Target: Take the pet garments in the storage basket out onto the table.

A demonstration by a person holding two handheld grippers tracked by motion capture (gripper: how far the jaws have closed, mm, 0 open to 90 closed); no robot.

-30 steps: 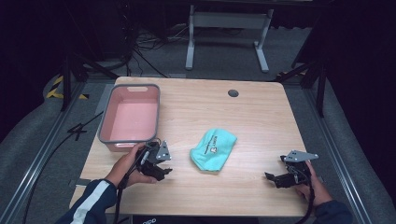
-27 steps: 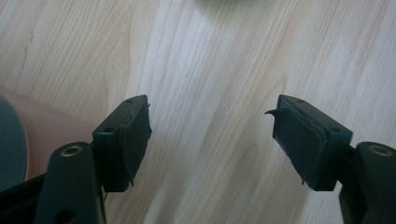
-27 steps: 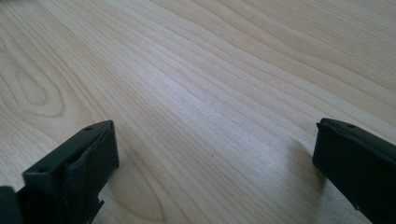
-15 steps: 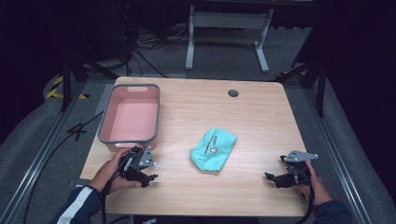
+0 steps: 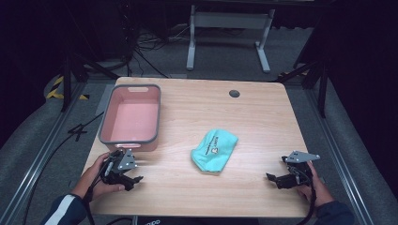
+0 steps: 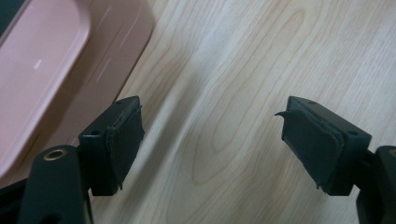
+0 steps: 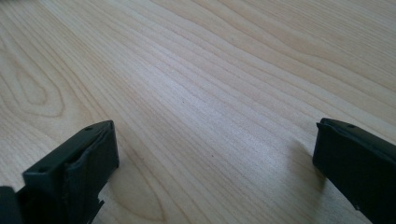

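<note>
Teal fabric pouch lies at the pale wooden table's centre — pink plastic bin at ten o'clock. Left gripper at seven, right gripper at four — both jaws spread wide, empty.

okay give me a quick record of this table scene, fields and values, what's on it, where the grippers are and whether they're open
surface: wooden table with a dark round hole near the far edge
bin: pink bin, grey rim, far left, nothing seen inside
pouch: teal pouch lying flat near the table's middle, apart from both grippers
left gripper: near left corner, just in front of the bin, jaws open, holding nothing
right gripper: near right corner, jaws open over bare wood, holding nothing
</note>
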